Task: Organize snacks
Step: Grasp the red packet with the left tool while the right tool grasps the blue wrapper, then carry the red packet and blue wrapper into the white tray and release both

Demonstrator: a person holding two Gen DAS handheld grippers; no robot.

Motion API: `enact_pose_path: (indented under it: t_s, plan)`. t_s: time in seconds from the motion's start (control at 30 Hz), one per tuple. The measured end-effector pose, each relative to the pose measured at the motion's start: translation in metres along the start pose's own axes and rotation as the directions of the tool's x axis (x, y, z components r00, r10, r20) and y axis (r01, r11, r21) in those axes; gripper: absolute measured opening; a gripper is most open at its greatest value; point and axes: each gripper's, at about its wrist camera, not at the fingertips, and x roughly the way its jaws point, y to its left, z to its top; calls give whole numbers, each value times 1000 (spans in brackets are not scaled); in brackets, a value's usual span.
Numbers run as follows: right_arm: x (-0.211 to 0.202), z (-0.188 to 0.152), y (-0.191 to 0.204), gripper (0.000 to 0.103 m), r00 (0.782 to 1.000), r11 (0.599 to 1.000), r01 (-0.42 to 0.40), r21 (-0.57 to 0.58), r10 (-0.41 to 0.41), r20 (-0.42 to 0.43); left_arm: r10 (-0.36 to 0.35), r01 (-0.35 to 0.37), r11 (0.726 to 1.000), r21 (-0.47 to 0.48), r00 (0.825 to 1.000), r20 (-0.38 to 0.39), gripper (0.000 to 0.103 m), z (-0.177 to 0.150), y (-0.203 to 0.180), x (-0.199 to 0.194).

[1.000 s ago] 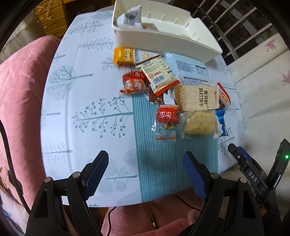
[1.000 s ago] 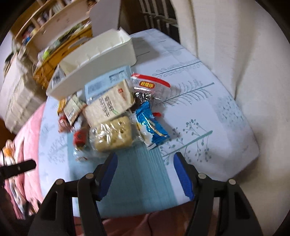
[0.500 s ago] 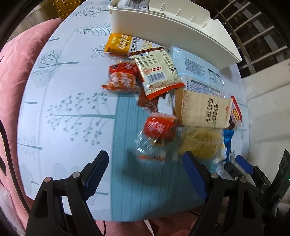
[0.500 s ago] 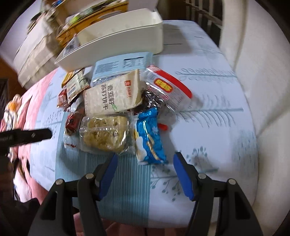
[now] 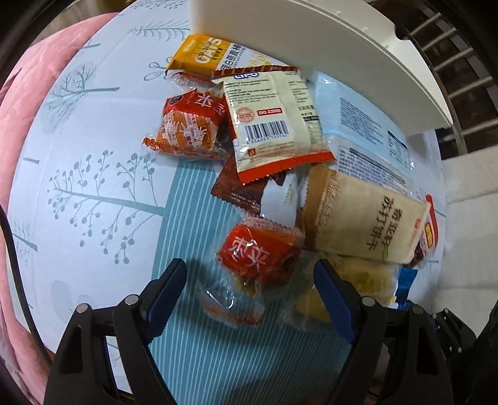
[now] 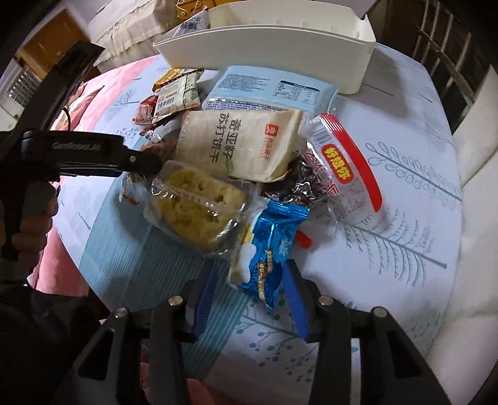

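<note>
On the table: a heap of snack packets lies on a tree-print cloth (image 5: 93, 174), with a white bin (image 5: 326, 53) at its far edge
Left gripper (image 5: 249, 289): jaws spread wide, holding nothing; it has come much closer than a second ago, and its blue fingers (image 5: 168, 289) now flank the red-wrapped snack (image 5: 258, 252)
Red-wrapped snack: lies flat between the open fingers, touching neither as far as I can tell, just beside the beige cracker bag (image 5: 367, 224)
Right gripper (image 6: 249, 299): jaws apart and empty; it too has closed in, so that the near end of the blue packet (image 6: 267, 258) now sits between its fingers
Blue packet: rests on the cloth against the clear-wrapped yellow cake (image 6: 199, 202)
Bin: fills more of both views than before; a packet (image 6: 191, 23) lies at its far end
</note>
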Motion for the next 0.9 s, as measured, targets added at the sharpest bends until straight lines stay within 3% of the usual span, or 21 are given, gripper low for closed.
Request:
enact_pose_path:
  t_s: [0.1,0.4,0.7,0.9]
  plan:
    - [3,0,-2,38,1000,1000,-5,-17,4,-16,17,-17,1000,-11,1000,10,71,3,0,4]
    - [12,0,-11,29,997,999,-50,-6,49,-52,36,-37,999,9,998,53,57,10,-4,2]
    - [7,0,-15,23,998,999,-33,-7,33,-57,54,-54,998,8,997,52,55,1,-5,-4]
    - [-10,-1,-32,23,1000,997,-21,77,23,-20,43,-44,999,18,998,43,54,-4,-4,-22]
